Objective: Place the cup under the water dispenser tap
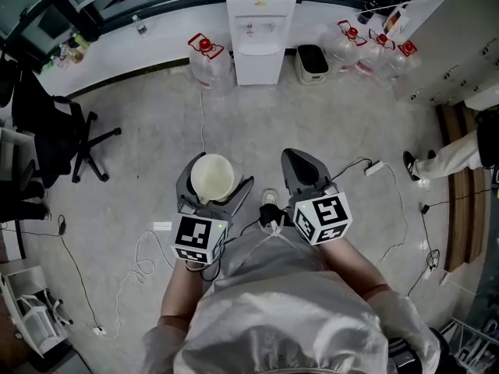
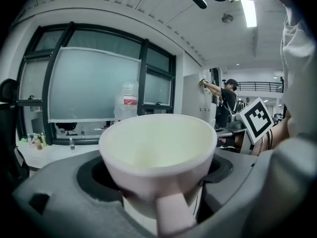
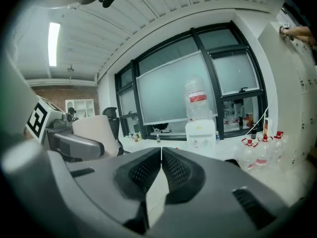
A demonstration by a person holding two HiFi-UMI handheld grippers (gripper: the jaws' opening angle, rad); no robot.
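Observation:
A white cup (image 1: 212,176), empty and upright, sits clamped between the jaws of my left gripper (image 1: 212,187); in the left gripper view the cup (image 2: 157,160) fills the middle, handle toward the camera. My right gripper (image 1: 302,164) is shut with nothing in it, its pads meeting at the tips (image 3: 161,157). The white water dispenser (image 1: 260,29) stands across the floor against the far wall, straight ahead; the right gripper view shows the dispenser (image 3: 200,132) with a bottle on top. Both grippers are well short of it.
Large water bottles (image 1: 206,59) with red caps stand left of the dispenser, more bottles (image 1: 373,49) to its right, beside a small bin (image 1: 313,62). A black office chair (image 1: 54,137) is at left. Cables (image 1: 140,259) trail over the floor. A person's leg (image 1: 444,159) shows at right.

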